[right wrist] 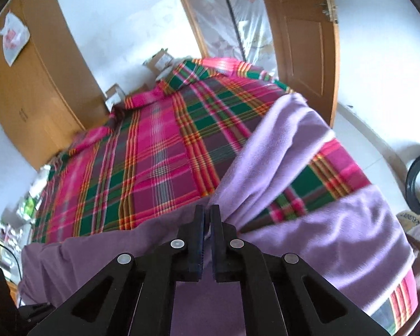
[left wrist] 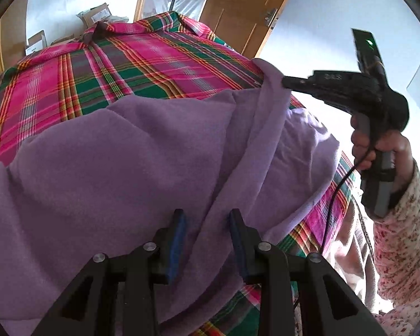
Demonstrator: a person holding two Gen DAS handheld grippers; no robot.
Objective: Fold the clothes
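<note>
The right gripper (right wrist: 208, 218) has its fingers pinched on a gathered edge of the lilac fleece garment (left wrist: 142, 151), which sprawls over the plaid bedspread (left wrist: 98, 70); the left gripper (left wrist: 207, 221) hovers over it, fingers apart and gripping nothing. With so thin a pinch, the fleece could slip free once lifted, and a one-sided pull would likely bunch it. What kind of garment it is cannot be made out, its near edge being cut off.

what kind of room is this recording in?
Most likely a home bedroom. A bed covered with a pink and green plaid sheet fills the view, a tall light wooden wardrobe stands against the wall, and a panelled wooden door hangs open. A lilac fleece garment lies on the bed.
</note>
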